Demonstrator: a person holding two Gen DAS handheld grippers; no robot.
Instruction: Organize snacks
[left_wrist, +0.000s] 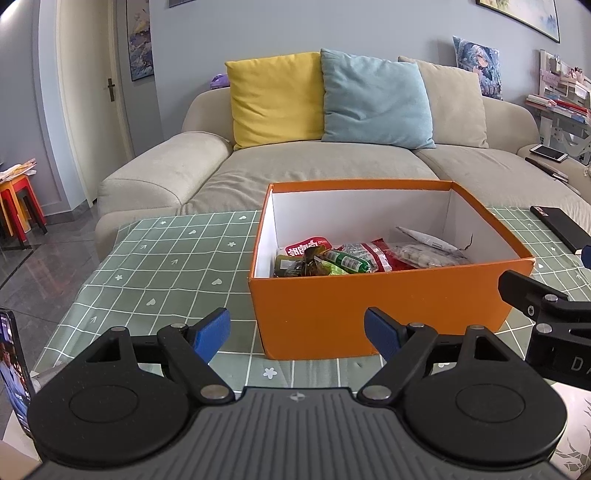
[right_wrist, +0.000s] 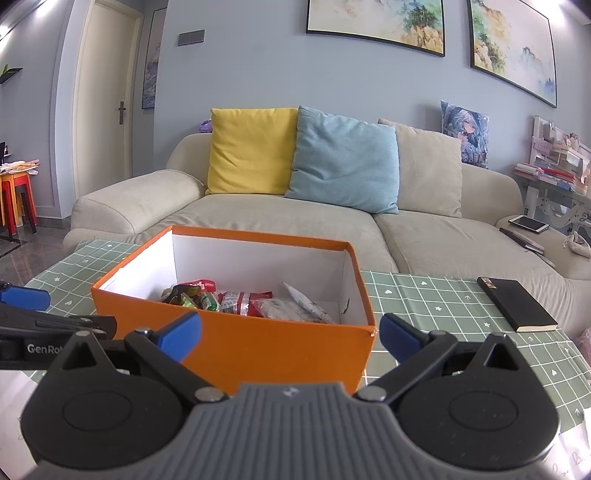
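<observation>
Snack packets (left_wrist: 364, 254) heaped inside the orange box (left_wrist: 369, 310) at twelve o'clock, your left gripper (left_wrist: 297, 334) and right gripper (right_wrist: 290, 338) wide apart, empty.

Home living room, beige sofa (right_wrist: 295, 225) with cushions (right_wrist: 341, 166), framed paintings (right_wrist: 376, 20), tableclothed table (left_wrist: 166, 266)

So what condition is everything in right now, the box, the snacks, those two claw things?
Orange box: lid off, upright on the checked tablecloth.
Snack packets: lying inside the box, piled loosely on its floor.
Left gripper: jaws wide open, holding nothing, in front of the box.
Right gripper: jaws wide open, holding nothing.
Black notebook: closed, flat on the table to the right of the box.
</observation>
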